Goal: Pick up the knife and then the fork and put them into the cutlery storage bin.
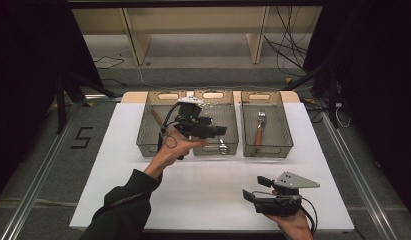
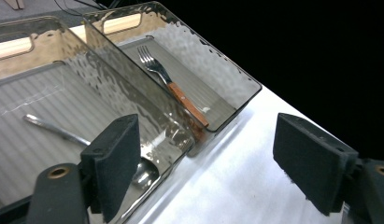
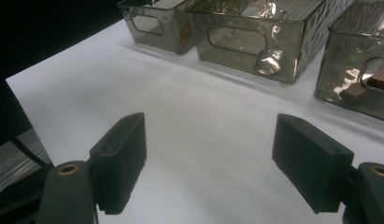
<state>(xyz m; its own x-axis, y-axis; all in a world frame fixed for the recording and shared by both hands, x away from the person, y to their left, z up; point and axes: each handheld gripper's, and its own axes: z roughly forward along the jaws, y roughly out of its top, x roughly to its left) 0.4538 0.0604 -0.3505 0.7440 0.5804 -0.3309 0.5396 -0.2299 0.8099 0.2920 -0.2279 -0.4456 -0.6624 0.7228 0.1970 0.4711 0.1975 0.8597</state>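
From the high view I see my left gripper [image 1: 220,131] held over the middle bin [image 1: 216,122] of three clear bins standing in a row on the white table [image 1: 118,165]. A spoon [image 1: 222,146] lies at that bin's near end, just below the jaws, and nothing is in their grip. My right gripper [image 1: 254,189] rests low at the near right of the table, well apart from the bins, its jaws wide and empty. A fork [image 1: 260,125] with a wooden handle lies in the right bin [image 1: 266,124].

In the left gripper view, the jaws stand wide apart with nothing between them; the spoon [image 2: 63,133] lies on the bin floor behind the left jaw, and the fork [image 2: 173,88] sits in the next bin [image 2: 227,74].

In the right gripper view, the jaws gape over bare table [image 3: 189,121], holding nothing. The spoon's bowl [image 3: 269,60] shows through the middle bin's near wall [image 3: 236,39].
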